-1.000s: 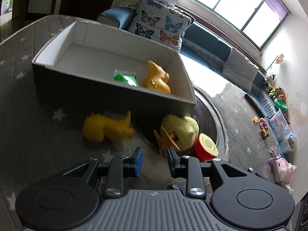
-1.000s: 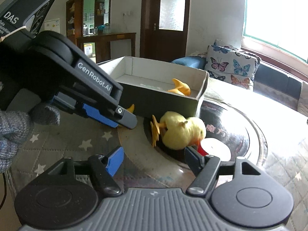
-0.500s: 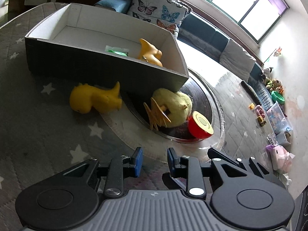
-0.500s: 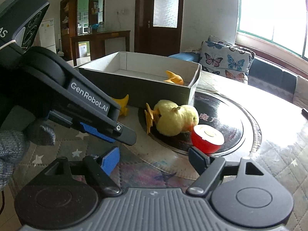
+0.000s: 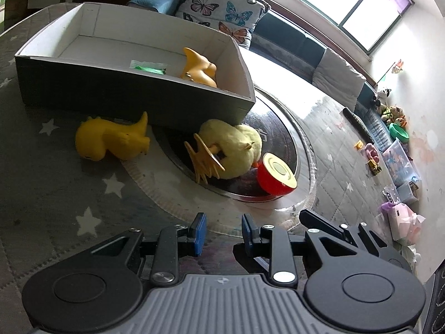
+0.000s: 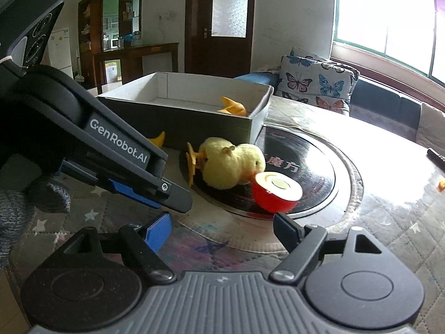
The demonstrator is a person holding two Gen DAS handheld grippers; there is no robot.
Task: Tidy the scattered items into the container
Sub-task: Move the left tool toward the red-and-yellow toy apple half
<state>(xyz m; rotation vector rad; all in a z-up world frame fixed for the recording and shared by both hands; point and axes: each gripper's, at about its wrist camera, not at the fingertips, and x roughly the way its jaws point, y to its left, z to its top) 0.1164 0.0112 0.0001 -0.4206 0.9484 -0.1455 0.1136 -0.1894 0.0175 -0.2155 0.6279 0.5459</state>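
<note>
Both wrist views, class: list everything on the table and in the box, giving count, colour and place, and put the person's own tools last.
Box: one, dark outside, white inside, at the back of the table.
Orange toy: one, inside the box, at its right end.
Green packet: one, inside the box, left of the orange toy.
Yellow toy: one, on the star cloth, in front of the box.
Plush duck: one, pale yellow with orange feet, lying on the dark round disc.
Red roll: one, red with a yellow face, beside the duck's beak.
Left gripper: one, black with blue pads, open, empty.
Right gripper: one, the same colours, open wider, empty.
</note>
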